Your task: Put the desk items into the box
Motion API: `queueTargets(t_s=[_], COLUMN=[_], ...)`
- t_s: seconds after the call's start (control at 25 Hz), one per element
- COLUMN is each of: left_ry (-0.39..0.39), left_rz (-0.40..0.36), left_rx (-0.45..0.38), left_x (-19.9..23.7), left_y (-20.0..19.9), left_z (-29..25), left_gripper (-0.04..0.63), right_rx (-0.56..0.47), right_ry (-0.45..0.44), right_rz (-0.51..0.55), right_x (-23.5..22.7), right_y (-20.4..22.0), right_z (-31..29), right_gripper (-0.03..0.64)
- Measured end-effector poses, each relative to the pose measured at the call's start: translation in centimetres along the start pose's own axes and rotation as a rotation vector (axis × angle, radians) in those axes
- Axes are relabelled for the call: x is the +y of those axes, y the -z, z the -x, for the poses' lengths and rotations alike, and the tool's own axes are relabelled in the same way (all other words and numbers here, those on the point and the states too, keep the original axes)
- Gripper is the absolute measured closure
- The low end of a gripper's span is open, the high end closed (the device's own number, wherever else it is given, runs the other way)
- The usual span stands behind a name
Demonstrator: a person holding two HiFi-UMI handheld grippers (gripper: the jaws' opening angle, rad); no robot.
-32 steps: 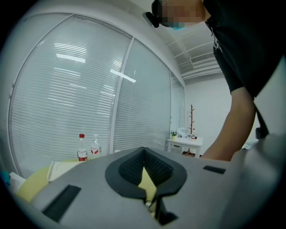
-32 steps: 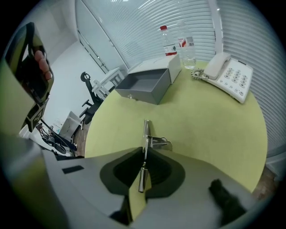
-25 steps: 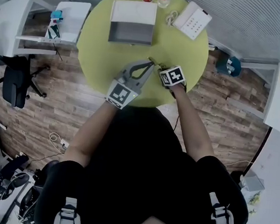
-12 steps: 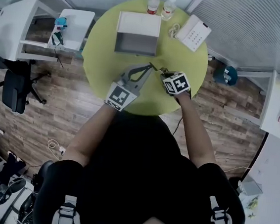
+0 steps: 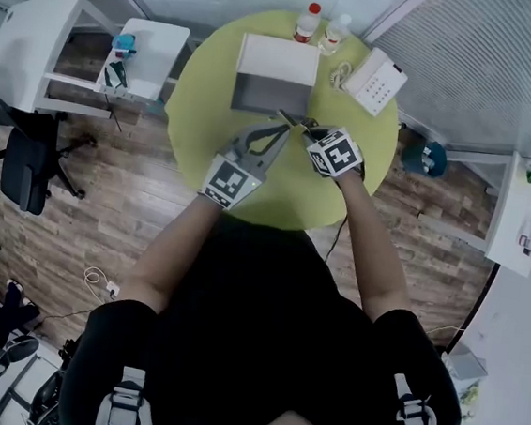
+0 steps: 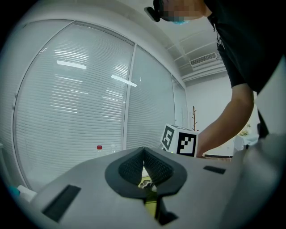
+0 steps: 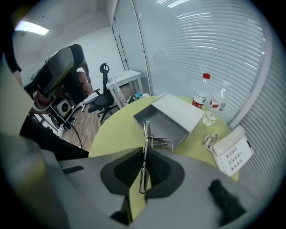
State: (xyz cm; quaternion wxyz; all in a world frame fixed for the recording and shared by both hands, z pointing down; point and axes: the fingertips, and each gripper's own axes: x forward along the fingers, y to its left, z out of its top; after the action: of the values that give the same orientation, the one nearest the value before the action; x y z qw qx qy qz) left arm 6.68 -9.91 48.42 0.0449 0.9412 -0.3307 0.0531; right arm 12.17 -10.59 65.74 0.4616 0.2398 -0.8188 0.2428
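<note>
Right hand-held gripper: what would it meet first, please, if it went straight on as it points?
Probably the open grey box; the right hand-held gripper, shut on a metal item, aims at its inside, though depth is unclear.

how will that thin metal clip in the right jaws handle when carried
Probably stiff: the metal clip stands straight out of the jaws without sagging. Likely light, being so thin. Its shiny metal may slip or pivot in that narrow pinch.

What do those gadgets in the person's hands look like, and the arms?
Both the left gripper and right gripper are grey wedges with dark ribbed pads; each carries a white cube printed with black square markers. The person wears a black short-sleeved top.
</note>
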Motion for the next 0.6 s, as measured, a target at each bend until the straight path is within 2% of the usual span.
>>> queueTargets(t_s=[0.32, 0.6], left_ry=[-0.028, -0.045], left_rz=[0.018, 0.033], left_rx=[0.003, 0.009], left_x=[4.0, 7.3], left_y=[0.6, 1.5], left_z=[1.4, 2.2], left_gripper=[0.584, 0.584], right_rx=[0.012, 0.052], right_ry=[0.054, 0.047], right_rz=[0.124, 0.186], right_x=[-1.0, -1.7], right_y=[-5.3, -8.0], right_z=[-1.7, -5.1], right_gripper=[0.584, 0.584])
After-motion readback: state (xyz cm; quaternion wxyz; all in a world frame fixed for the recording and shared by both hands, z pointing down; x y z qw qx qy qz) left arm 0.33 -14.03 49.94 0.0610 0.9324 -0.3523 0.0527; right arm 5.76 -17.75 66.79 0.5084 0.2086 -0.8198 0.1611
